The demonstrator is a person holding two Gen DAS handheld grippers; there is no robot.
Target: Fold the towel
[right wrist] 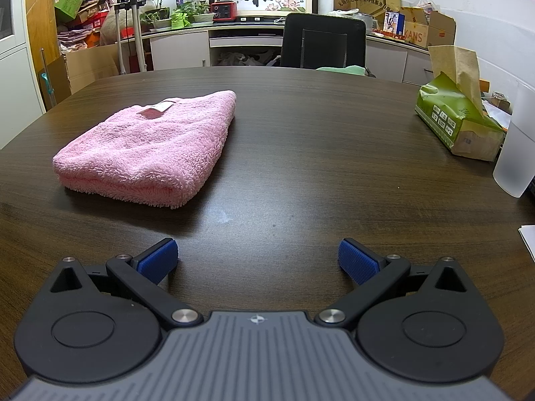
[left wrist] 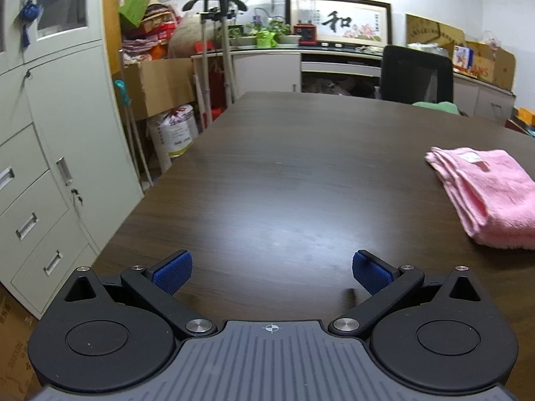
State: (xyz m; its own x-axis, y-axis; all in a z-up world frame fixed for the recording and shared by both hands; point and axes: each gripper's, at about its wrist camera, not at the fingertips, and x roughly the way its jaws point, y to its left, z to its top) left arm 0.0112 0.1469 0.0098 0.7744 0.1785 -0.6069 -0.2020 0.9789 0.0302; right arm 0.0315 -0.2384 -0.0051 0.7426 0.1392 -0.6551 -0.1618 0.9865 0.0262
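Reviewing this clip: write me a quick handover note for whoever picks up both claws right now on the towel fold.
Left claw: open, empty, over bare table.
Right claw: open, empty, short of the towel.
Pink towel: lying on the table in a compact stack of several layers, label on top, between the two claws.
Done: the fold looks complete.
Left: probably nothing; at most tidy the edges.

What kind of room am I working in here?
Probably an office also used for storage. A dark table holds the folded pink towel; behind it are a black office chair, metal filing cabinets and stacked cardboard boxes.
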